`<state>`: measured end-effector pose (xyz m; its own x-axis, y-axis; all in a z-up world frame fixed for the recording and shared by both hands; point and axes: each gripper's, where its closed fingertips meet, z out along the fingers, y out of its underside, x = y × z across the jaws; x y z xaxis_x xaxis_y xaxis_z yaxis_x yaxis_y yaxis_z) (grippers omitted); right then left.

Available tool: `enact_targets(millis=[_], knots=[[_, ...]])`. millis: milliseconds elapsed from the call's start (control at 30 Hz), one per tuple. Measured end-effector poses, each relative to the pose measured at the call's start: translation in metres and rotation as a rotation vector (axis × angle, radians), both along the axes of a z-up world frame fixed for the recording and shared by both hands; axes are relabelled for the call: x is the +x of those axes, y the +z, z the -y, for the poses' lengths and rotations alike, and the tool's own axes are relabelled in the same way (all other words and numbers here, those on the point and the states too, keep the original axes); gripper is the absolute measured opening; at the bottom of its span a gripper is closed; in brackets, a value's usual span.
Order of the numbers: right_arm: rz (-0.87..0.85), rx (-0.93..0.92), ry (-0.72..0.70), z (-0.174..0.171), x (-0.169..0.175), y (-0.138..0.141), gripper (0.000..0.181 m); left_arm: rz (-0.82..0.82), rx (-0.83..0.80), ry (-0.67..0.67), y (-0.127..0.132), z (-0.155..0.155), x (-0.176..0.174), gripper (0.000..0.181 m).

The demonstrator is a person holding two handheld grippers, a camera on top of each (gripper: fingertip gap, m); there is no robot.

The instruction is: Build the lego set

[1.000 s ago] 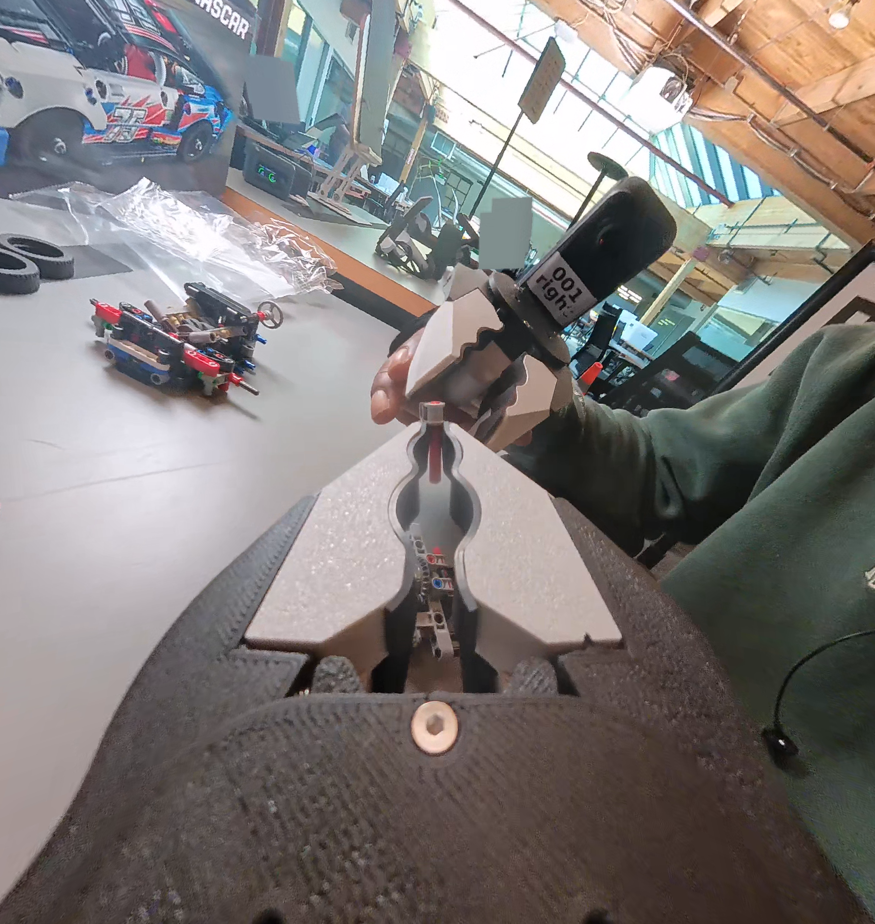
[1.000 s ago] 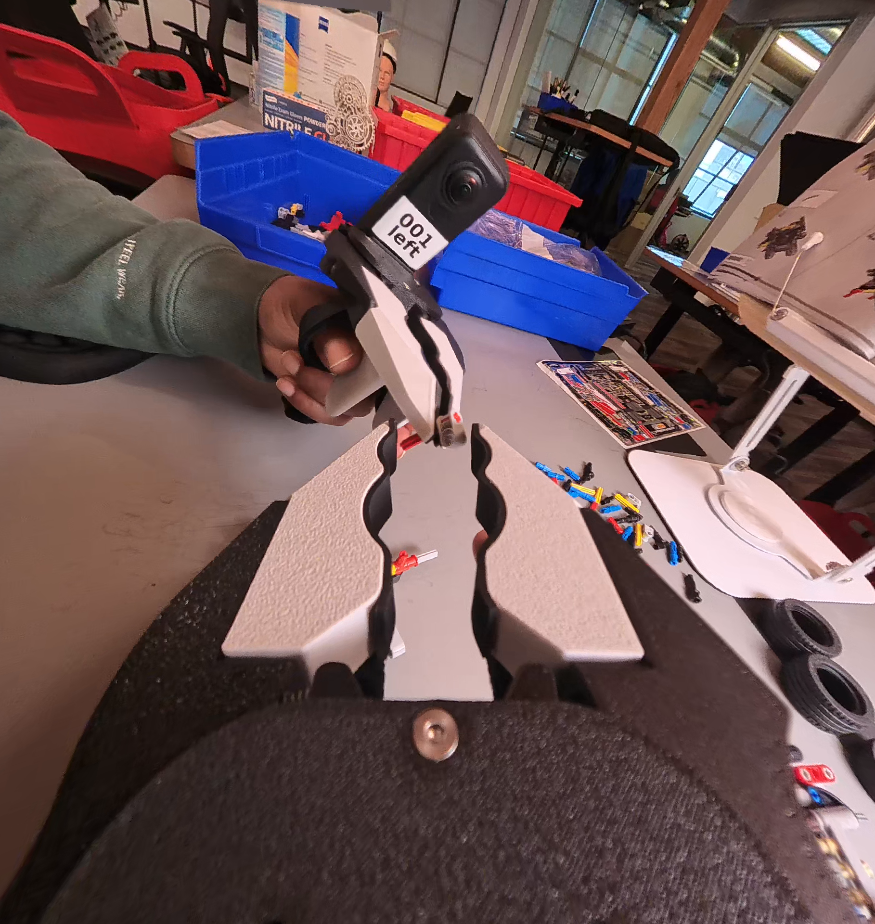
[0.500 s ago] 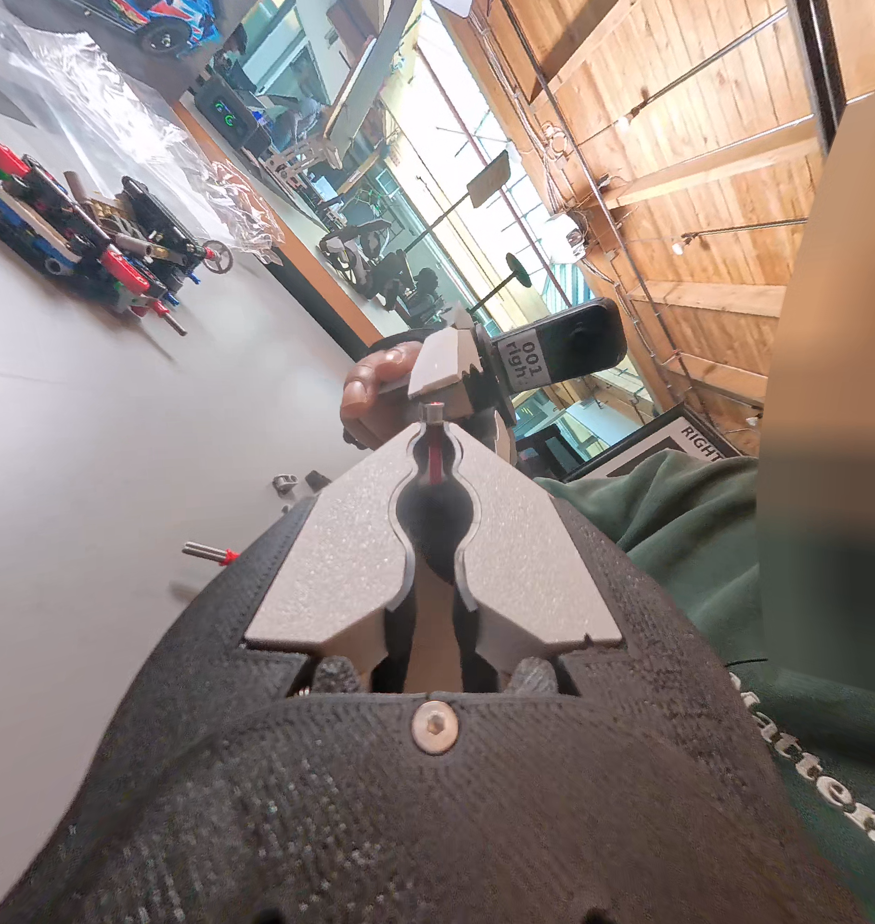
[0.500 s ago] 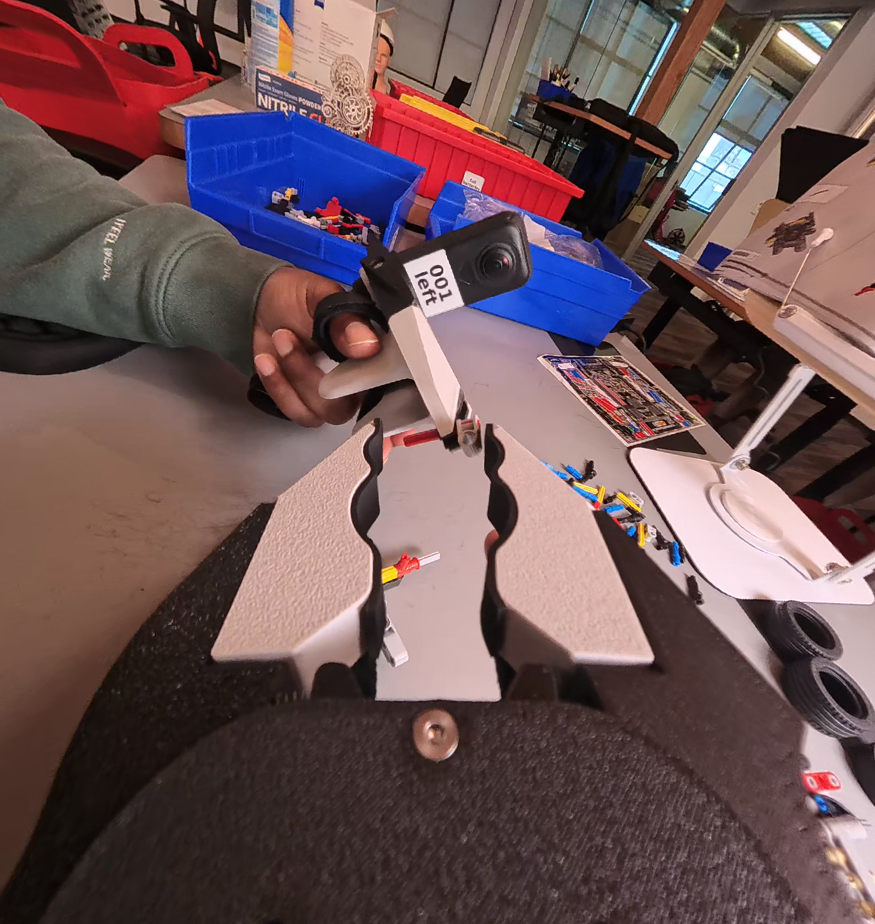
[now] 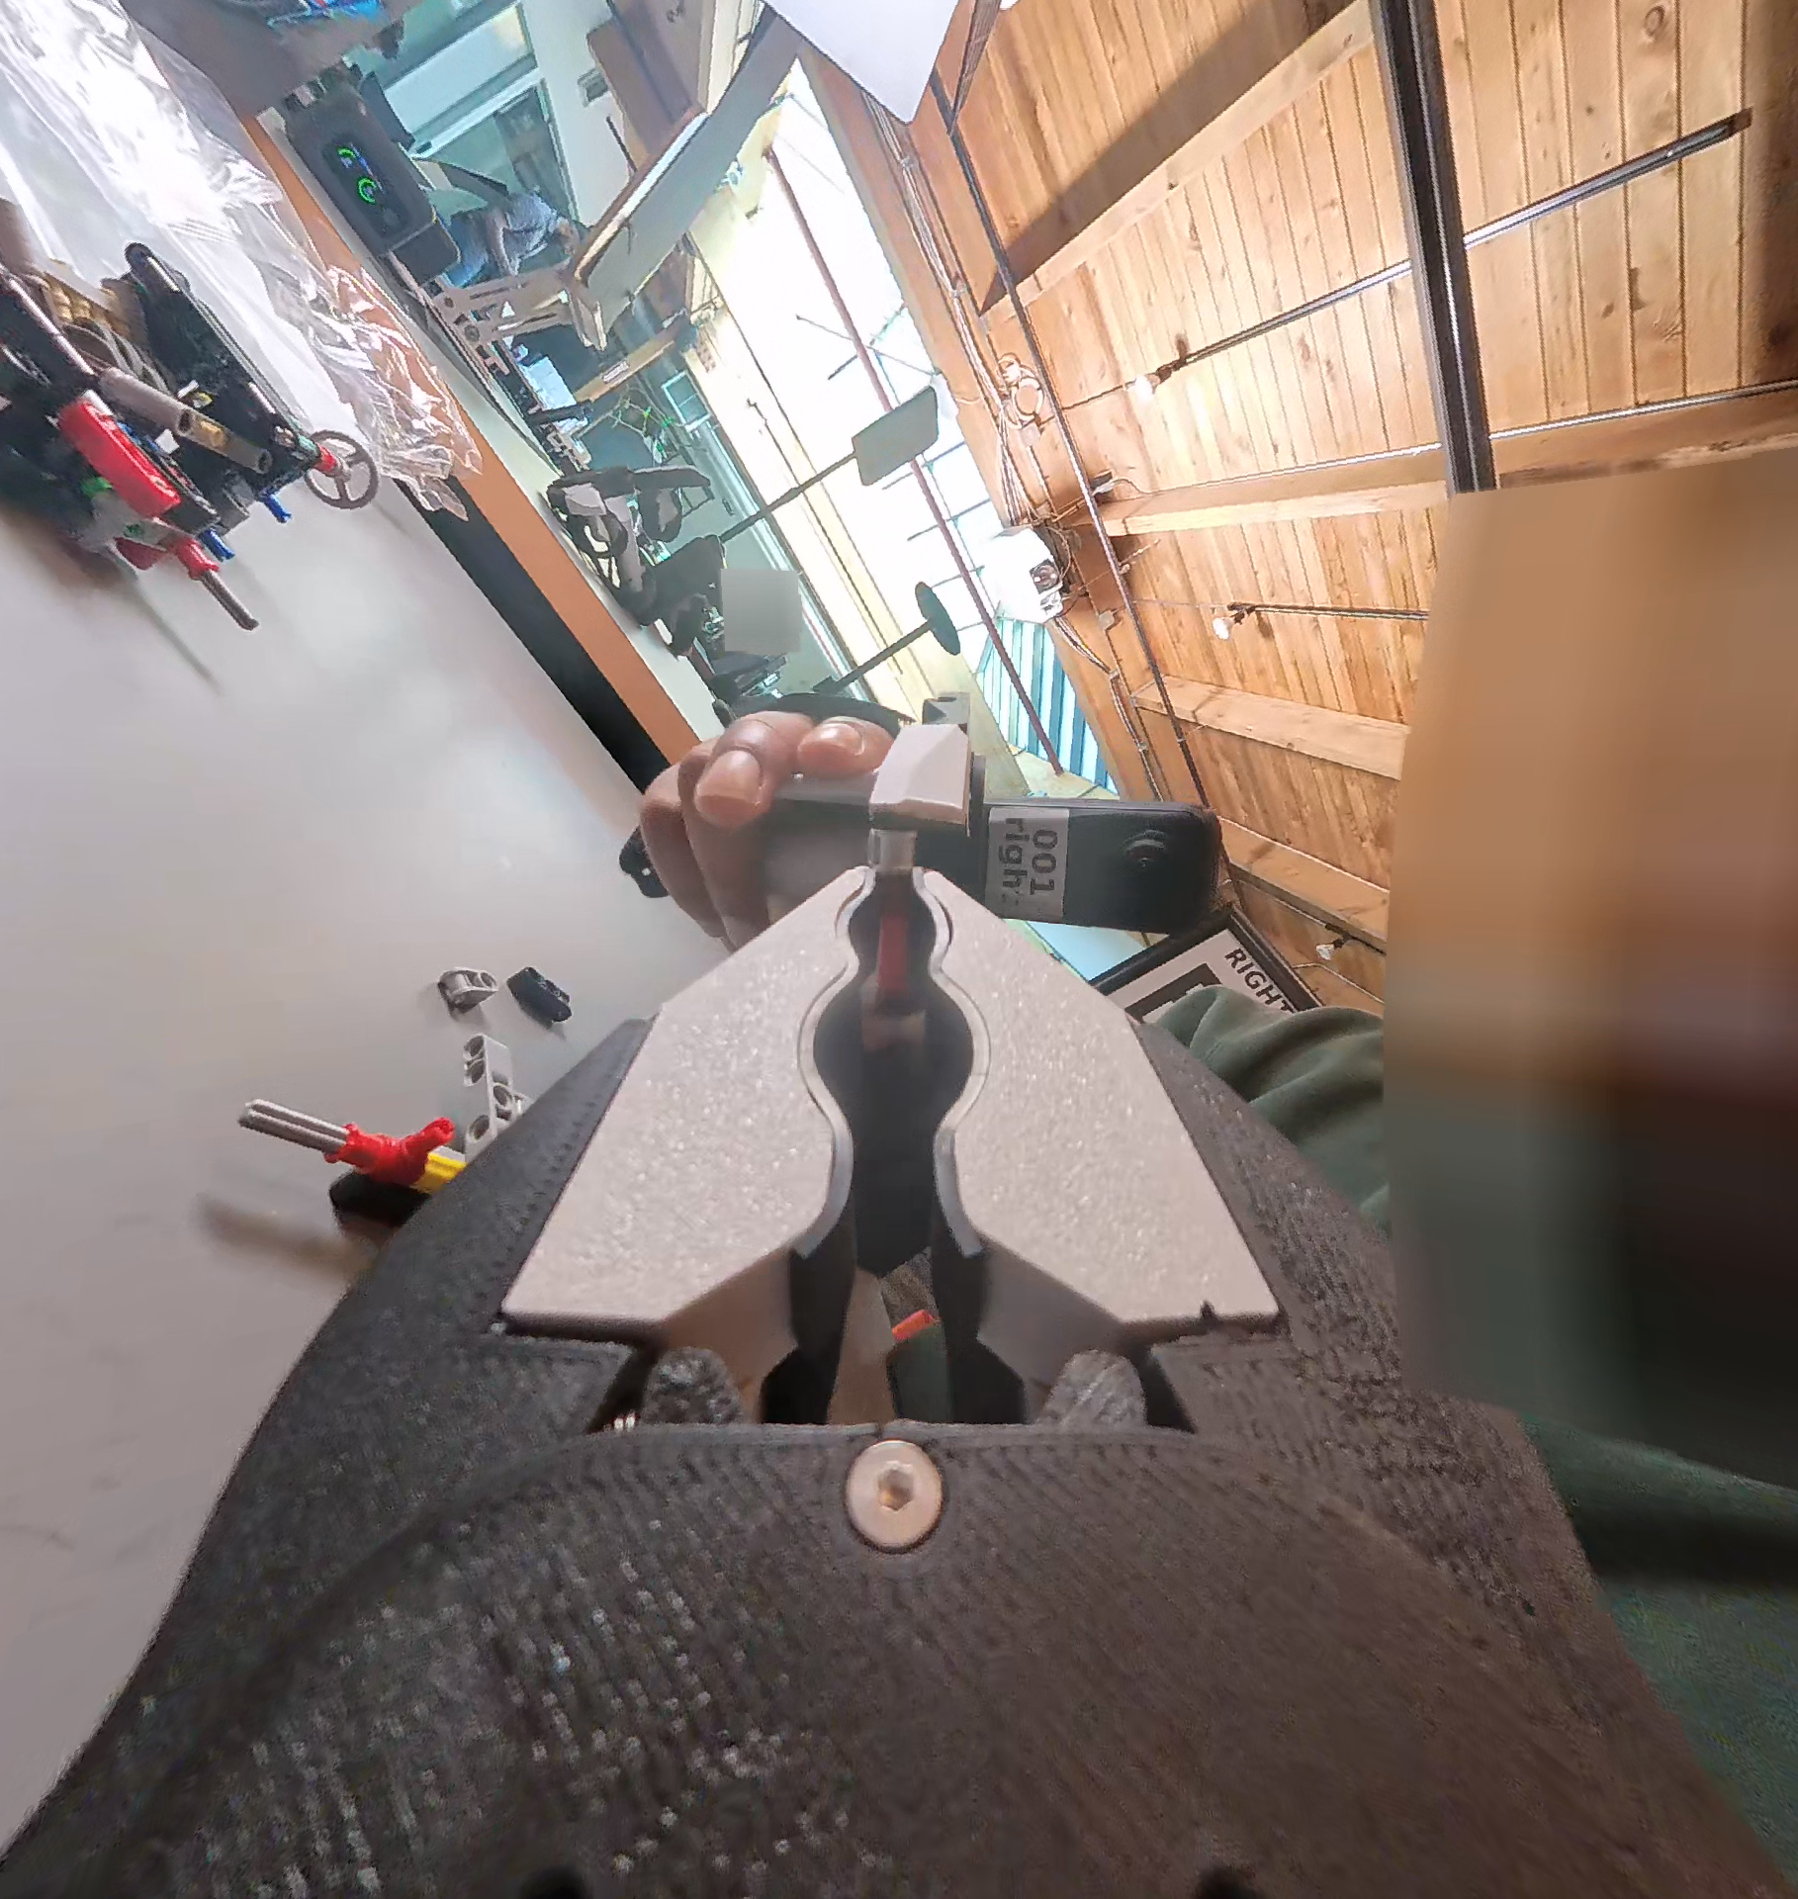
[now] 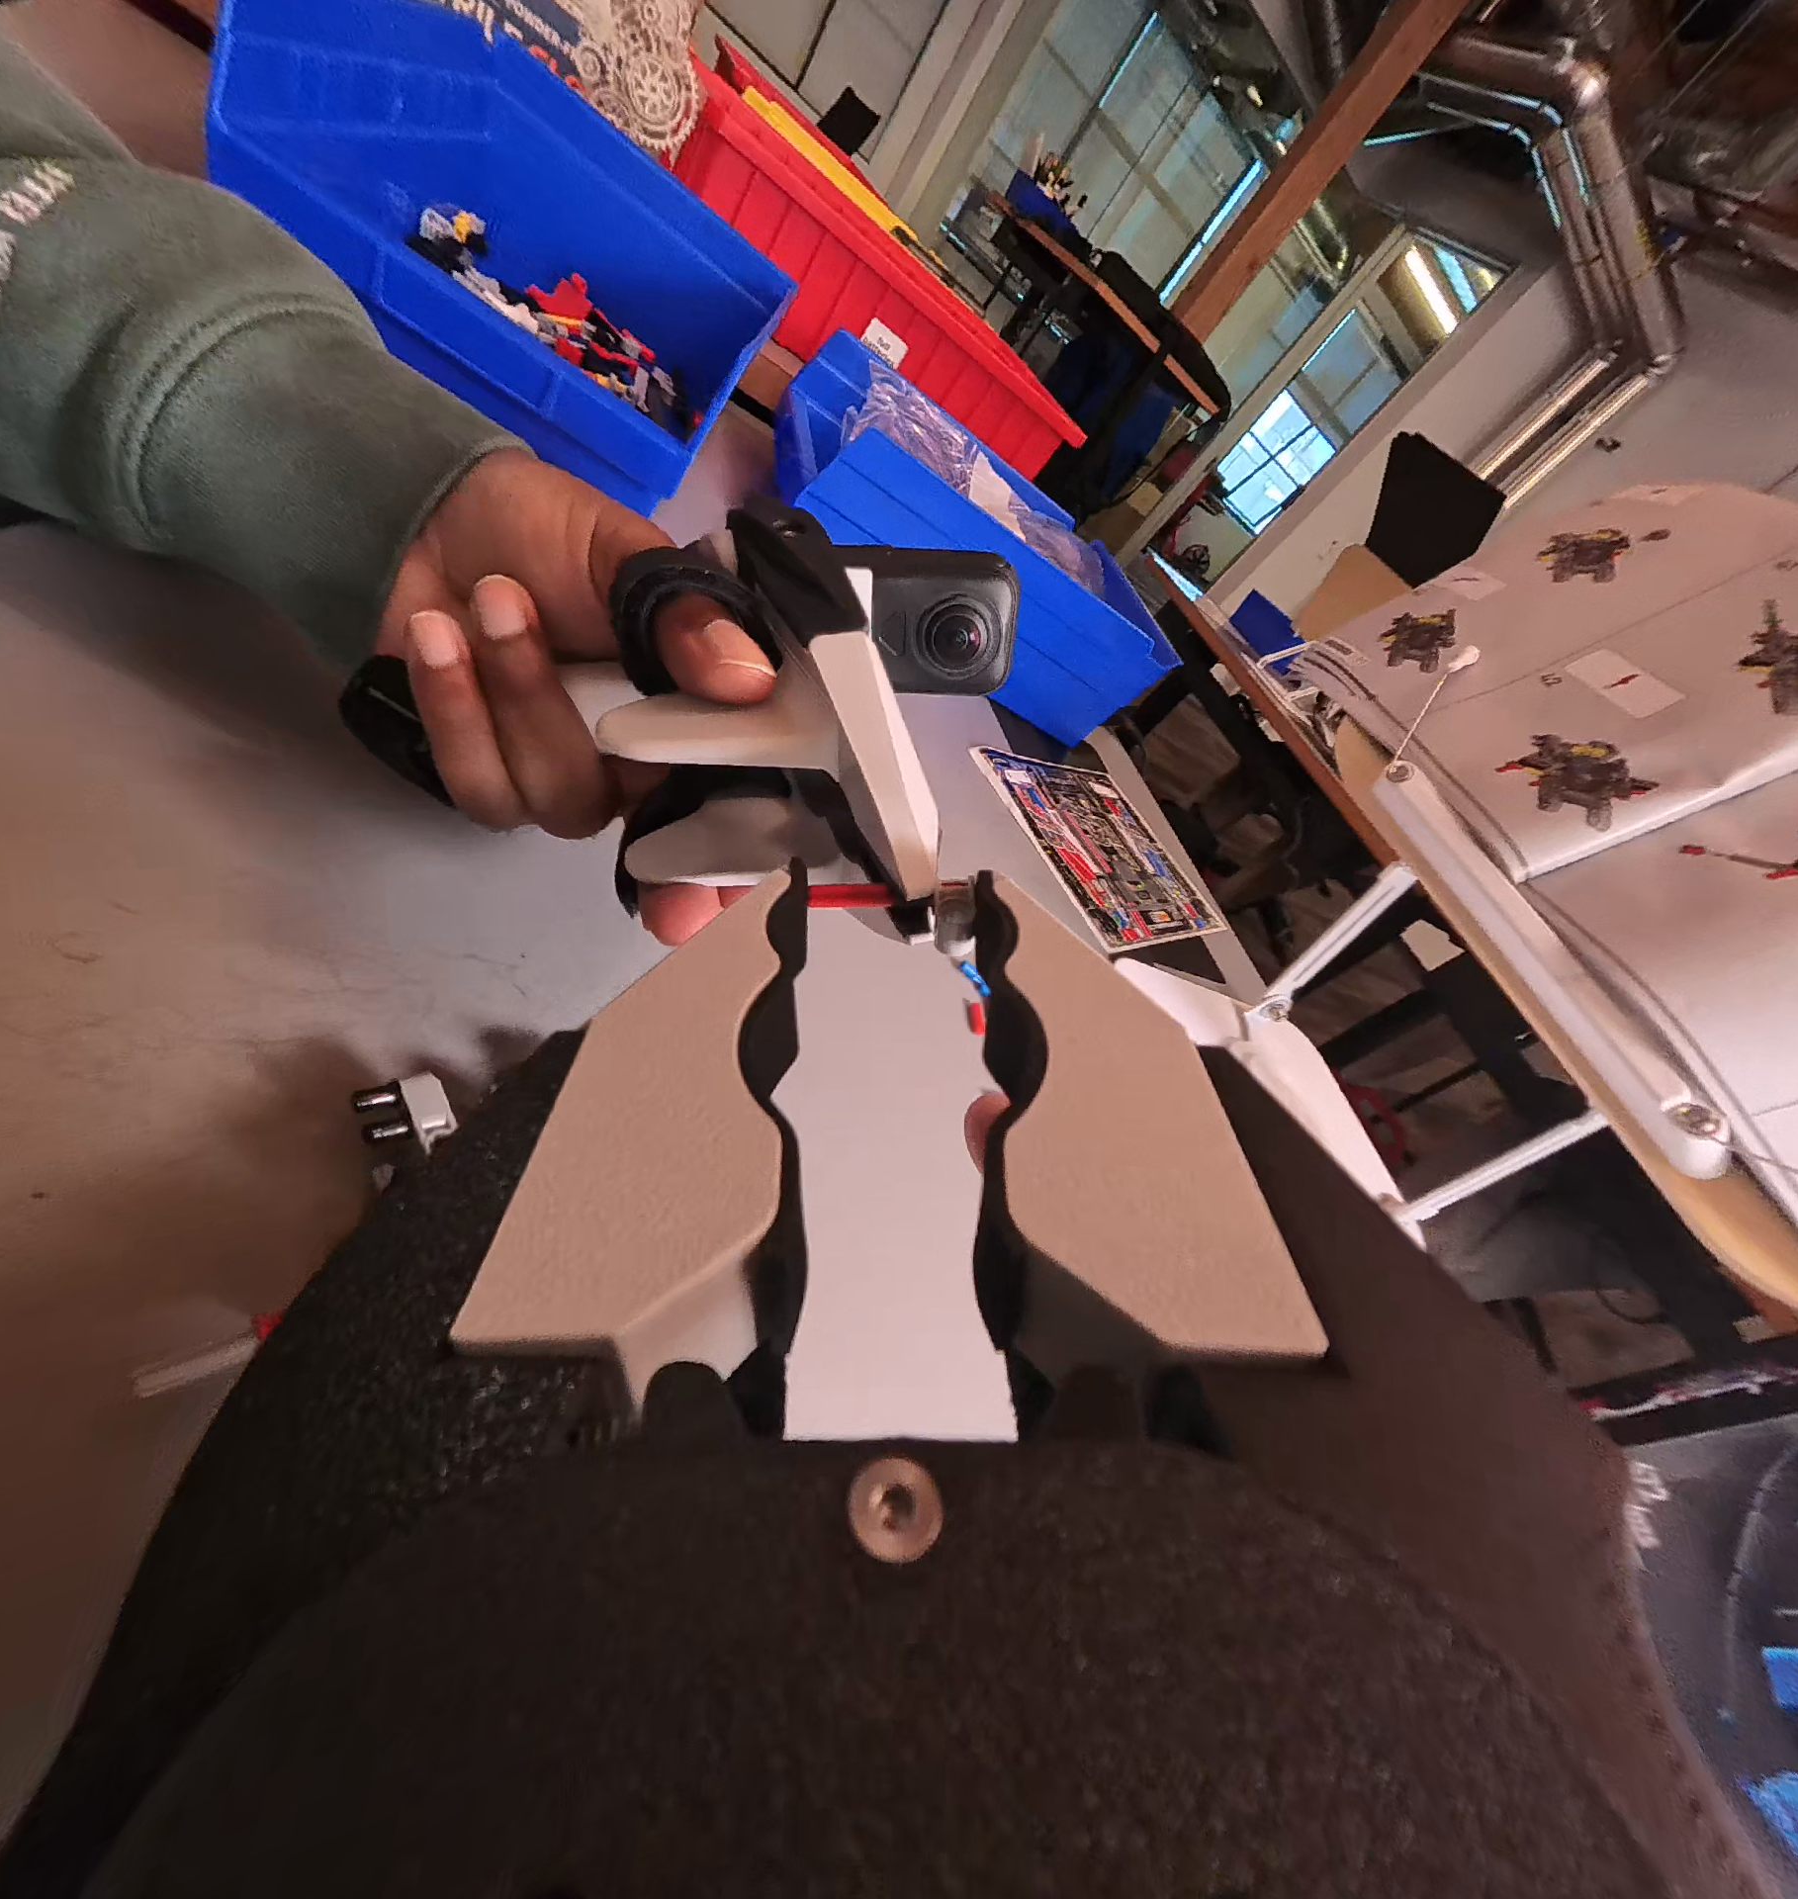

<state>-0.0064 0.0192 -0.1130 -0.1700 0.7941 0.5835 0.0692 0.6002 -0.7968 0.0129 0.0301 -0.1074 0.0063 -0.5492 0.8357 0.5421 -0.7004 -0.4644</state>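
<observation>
My left gripper (image 5: 893,896) is shut on a red axle (image 5: 891,940) with a grey bush (image 5: 893,851) on its end that sticks out past the fingertips. In the right wrist view the left gripper (image 6: 915,909) holds the red axle (image 6: 849,896) crosswise, level with my right gripper's tips. My right gripper (image 6: 887,899) is open, and the grey bush (image 6: 951,920) sits against its right fingertip. The right gripper (image 5: 915,812) shows edge-on just beyond the bush. A partly built lego car chassis (image 5: 104,411) lies on the grey table (image 5: 206,822) at the far left.
Loose lego parts (image 5: 391,1146) and small grey and black pieces (image 5: 484,992) lie left of my left gripper. A white piece with black pins (image 6: 407,1115) lies on the table. Blue bins (image 6: 484,236), a red bin (image 6: 874,267), a printed sheet (image 6: 1100,853) and a white lamp base (image 6: 1234,1012) stand behind. Less than 4 cm separates the two grippers' tips.
Both grippers have rolled and come closer together. The left gripper turned the axle from upright to crosswise, and its bush end now sits at the open right gripper's fingertip.
</observation>
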Motion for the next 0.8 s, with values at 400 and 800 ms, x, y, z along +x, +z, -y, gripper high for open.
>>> enact_targets(millis=[400,800], knots=[[-0.005,-0.010,0.000,0.0002,-0.0006,-0.0010,0.031,0.003,0.001,0.006,-0.0018,-0.0010,-0.0010,0.005],[0.080,0.076,0.007,0.0070,0.0009,-0.0105,0.041,-0.014,-0.014,-0.014,-0.0034,0.0027,-0.0029,0.000]])
